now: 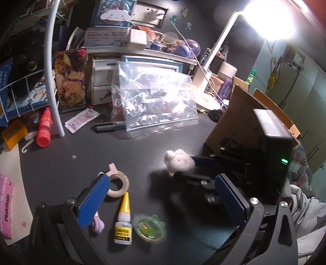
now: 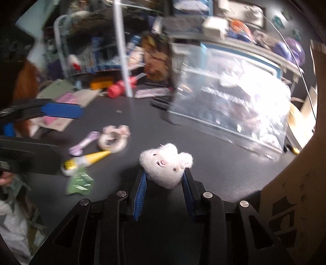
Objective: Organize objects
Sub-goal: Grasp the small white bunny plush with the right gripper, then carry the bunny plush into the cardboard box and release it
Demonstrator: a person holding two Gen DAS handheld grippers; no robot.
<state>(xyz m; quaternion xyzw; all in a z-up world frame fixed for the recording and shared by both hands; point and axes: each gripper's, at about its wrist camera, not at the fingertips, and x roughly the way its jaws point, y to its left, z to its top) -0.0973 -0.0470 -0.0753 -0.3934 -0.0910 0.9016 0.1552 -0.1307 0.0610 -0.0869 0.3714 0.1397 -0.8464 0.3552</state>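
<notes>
My right gripper [image 2: 166, 179] is shut on a small white plush toy [image 2: 166, 163] and holds it above the dark desk; the toy also shows in the left wrist view [image 1: 179, 162], next to a cardboard box [image 1: 242, 114]. My left gripper [image 1: 161, 193] is open and empty, low over the desk. Between and near its fingers lie a tape roll [image 1: 118, 184], a yellow-capped super glue bottle [image 1: 123, 222], a green jelly cup [image 1: 149, 228] and a purple cord [image 1: 97, 224]. The same items show blurred in the right wrist view, with the tape roll [image 2: 112, 142] and glue bottle [image 2: 85, 161].
A clear plastic bag [image 1: 154, 102] stands at the desk's middle back, with a black pen [image 1: 110, 126] beside it. A red bottle [image 1: 44, 128], a white rack [image 1: 51, 67] and cluttered shelves fill the left and back. A lamp [image 1: 267, 18] shines at top right.
</notes>
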